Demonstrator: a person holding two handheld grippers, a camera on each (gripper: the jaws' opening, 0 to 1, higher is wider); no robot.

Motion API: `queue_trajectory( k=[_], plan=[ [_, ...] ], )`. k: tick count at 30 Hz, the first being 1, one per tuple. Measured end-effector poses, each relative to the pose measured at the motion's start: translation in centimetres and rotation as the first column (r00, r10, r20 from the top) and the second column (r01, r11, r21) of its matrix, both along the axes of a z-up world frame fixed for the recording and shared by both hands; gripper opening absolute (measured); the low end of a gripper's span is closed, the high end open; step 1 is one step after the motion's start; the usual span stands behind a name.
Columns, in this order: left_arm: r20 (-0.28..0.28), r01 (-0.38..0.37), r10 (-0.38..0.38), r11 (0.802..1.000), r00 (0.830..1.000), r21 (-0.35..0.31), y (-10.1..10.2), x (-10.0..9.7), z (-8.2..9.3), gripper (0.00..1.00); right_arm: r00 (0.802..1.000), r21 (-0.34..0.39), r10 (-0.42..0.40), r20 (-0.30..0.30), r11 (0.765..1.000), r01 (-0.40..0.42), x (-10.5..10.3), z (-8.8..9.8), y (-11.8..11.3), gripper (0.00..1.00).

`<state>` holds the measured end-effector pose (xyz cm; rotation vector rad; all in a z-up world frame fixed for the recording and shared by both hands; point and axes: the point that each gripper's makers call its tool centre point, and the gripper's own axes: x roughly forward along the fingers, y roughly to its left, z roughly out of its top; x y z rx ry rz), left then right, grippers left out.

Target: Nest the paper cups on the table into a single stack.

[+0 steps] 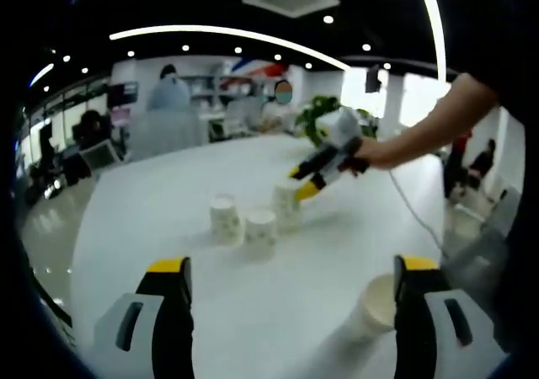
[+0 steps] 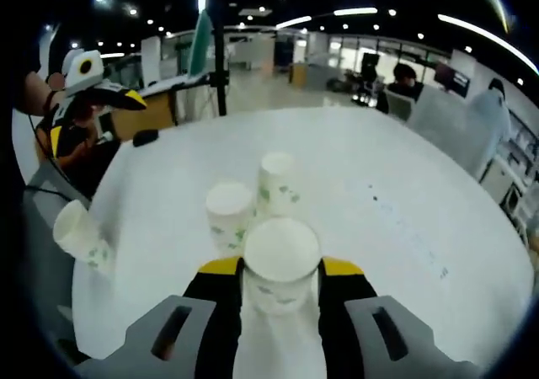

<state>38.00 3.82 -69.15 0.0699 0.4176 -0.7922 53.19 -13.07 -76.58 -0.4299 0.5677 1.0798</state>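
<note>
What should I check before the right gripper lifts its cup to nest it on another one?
1. Right gripper closed on the nearest cup: ok, jaws at both its sides.
2. Two cups standing ahead, and: ok, upside down.
3. Fourth cup upright: not ok, it lies tipped at the table edge.
4. Left gripper free: ok, open, holding nothing.
5. Grip firmness: cannot tell.

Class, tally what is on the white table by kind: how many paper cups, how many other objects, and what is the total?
White paper cups with green print: 4
Small dark object at the far table edge: 1
Total: 5
</note>
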Motion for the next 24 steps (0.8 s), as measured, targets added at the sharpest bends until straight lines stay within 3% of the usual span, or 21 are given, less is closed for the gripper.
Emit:
queue_trajectory(
  k=[11, 20, 24],
  plan=[
    [0.009, 0.059, -0.059, 0.998, 0.998, -0.01, -1.2, -0.7, 0.5, 0.98, 0.999, 0.009, -0.026, 0.038, 1.0, 0.026, -3.1, 2.6, -1.0, 0.31],
    [0.011, 0.077, -0.076, 0.996, 0.997, -0.055, -1.9, -0.7, 1.6, 0.98, 0.996, 0.064, -0.037, 0.079, 0.997, 0.032, -5.8, 5.9, -0.3, 0.31],
    [0.015, 0.095, -0.095, 0.994, 0.995, -0.045, -2.2, -0.7, 1.7, 0.98, 0.995, 0.076, -0.036, 0.093, 0.997, 0.029, -6.9, 7.0, -0.2, 0.31]
  ],
)
